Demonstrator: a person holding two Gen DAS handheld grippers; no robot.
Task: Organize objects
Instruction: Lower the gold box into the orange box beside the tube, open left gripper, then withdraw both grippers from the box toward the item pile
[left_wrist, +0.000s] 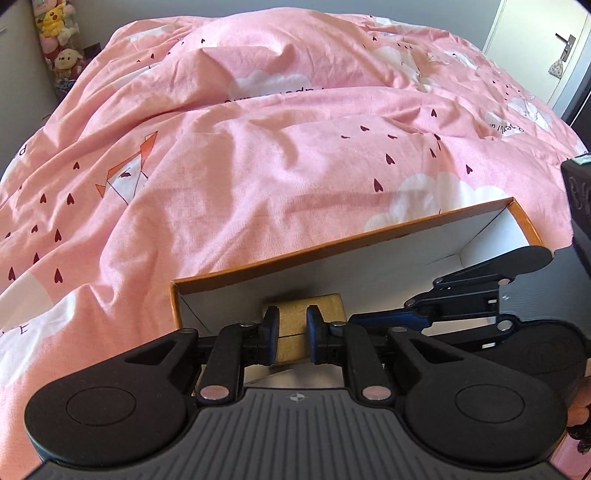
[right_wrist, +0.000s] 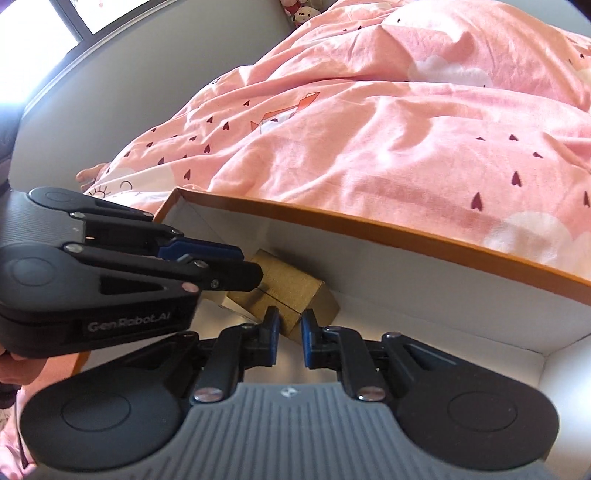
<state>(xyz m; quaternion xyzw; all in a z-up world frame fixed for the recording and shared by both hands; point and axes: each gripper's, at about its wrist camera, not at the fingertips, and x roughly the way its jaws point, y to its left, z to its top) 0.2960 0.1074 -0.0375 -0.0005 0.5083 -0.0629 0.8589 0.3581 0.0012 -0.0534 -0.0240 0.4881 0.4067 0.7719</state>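
Observation:
A shallow white box with an orange rim (left_wrist: 332, 240) (right_wrist: 369, 225) lies on the pink duvet. Inside it rests a small tan cardboard box (left_wrist: 325, 306) (right_wrist: 291, 284), with a pale flat item (right_wrist: 231, 306) partly under its left end. My left gripper (left_wrist: 291, 314) (right_wrist: 247, 266) points steeply down over the cardboard box. Its jaws are shut, with nothing pinched between the pads. My right gripper (right_wrist: 290, 317) (left_wrist: 369, 319) reaches in from the right, its tips beside the cardboard box's near corner. Its jaws are also shut on nothing.
A rumpled pink duvet (left_wrist: 258, 147) with hearts and clouds covers the bed around the box. Plush toys (left_wrist: 55, 37) are stacked at the far left corner. A white door (left_wrist: 535, 37) stands at the far right. A grey wall (right_wrist: 129, 92) borders the bed's left side.

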